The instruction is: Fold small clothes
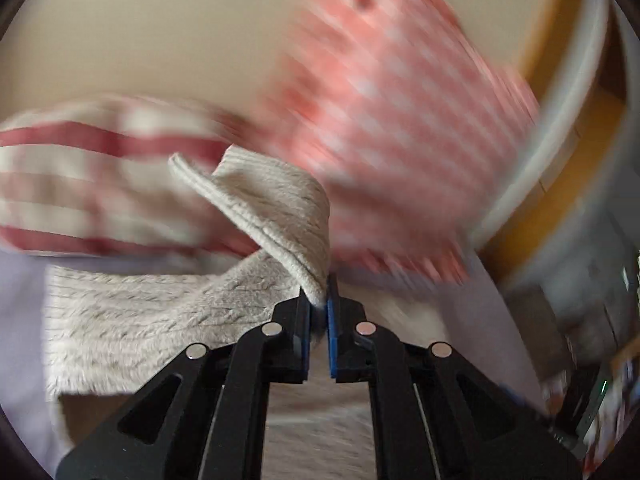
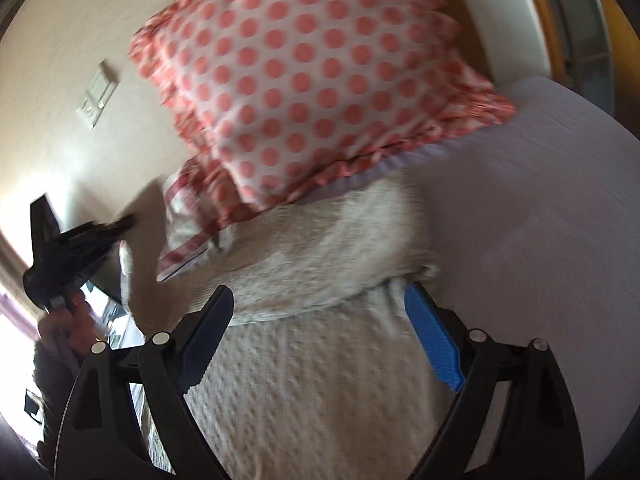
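A small cream knitted garment [image 1: 132, 320] lies on a pale lilac bed sheet [image 1: 16, 320]. My left gripper [image 1: 319, 300] is shut on a hemmed edge of the garment [image 1: 280, 208] and holds that part lifted, folded over above the rest. In the right wrist view the same cream garment [image 2: 304, 380] spreads under my right gripper [image 2: 320, 312], which is open with its jaws wide apart over the cloth and holds nothing. The left gripper [image 2: 120, 224] shows blurred at the left of that view, with the person's hand below it.
A red polka-dot pillow [image 2: 320, 80] and a red-and-white striped pillow [image 2: 188, 220] lean against the beige wall [image 2: 60, 20] behind the garment. A wall switch plate [image 2: 98, 94] is on the left. The lilac sheet [image 2: 540, 220] extends to the right.
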